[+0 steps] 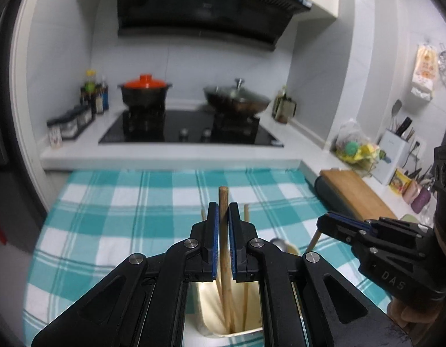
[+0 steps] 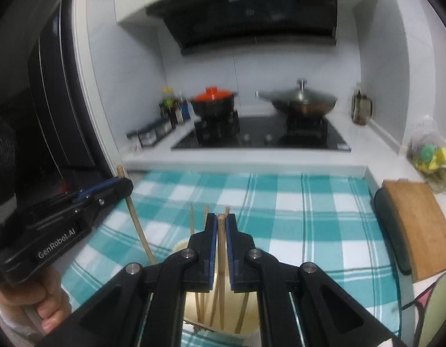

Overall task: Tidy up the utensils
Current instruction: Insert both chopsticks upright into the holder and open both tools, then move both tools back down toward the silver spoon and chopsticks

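In the left wrist view my left gripper point(image 1: 223, 211) is shut on a wooden chopstick point(image 1: 223, 196) that stands upright. Its lower end reaches down into a cream cup point(image 1: 208, 297) below the fingers, where several more chopsticks stand. At the right of that view my right gripper point(image 1: 324, 221) grips another chopstick point(image 1: 314, 240). In the right wrist view my right gripper point(image 2: 221, 219) is shut on that chopstick point(image 2: 220, 248) over the same cup point(image 2: 179, 245). The left gripper point(image 2: 121, 185) appears at the left with its stick point(image 2: 136, 222) slanting down toward the cup.
The cup stands on a teal checked cloth point(image 1: 121, 202). Behind it is a black hob point(image 1: 191, 133) with an orange-lidded pot point(image 1: 146, 91) and a lidded wok point(image 1: 237, 99). A wooden cutting board point(image 2: 416, 225) lies to the right, and a white utensil box point(image 1: 393, 153) stands beyond it.
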`<state>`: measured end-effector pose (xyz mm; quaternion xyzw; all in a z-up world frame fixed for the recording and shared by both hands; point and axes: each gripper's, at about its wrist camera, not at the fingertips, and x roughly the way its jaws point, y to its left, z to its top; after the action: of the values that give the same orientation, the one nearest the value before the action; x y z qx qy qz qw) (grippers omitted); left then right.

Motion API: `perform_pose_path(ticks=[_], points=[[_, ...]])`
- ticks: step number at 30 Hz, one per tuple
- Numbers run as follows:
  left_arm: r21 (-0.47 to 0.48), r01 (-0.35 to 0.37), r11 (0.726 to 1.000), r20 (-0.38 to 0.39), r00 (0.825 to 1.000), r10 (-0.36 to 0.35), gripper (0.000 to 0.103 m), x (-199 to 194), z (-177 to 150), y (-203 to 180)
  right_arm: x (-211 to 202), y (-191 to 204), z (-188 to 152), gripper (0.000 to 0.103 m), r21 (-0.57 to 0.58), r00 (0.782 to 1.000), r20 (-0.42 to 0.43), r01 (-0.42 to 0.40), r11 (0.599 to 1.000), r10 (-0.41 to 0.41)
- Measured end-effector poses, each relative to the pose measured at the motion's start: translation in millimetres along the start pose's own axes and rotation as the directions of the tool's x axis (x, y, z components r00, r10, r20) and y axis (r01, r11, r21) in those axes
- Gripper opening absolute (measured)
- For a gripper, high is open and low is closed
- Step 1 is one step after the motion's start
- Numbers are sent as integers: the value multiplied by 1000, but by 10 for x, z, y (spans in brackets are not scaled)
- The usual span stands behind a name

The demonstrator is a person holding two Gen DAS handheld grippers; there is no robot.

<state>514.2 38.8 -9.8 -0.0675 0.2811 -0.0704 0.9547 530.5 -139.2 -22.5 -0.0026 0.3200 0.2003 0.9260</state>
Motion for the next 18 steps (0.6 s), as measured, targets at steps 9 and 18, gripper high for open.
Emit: perform_pose_path(ticks=[9,18], points=[[-41,-51,998,-133,990,45,26,383,-151,43,553,-143,-48,14,57,995,-96,-12,998,17],[82,-25,996,-145,989,37,85,-490,-497,141,-160,-94,-73,44,38,1000,-7,-26,999,27]])
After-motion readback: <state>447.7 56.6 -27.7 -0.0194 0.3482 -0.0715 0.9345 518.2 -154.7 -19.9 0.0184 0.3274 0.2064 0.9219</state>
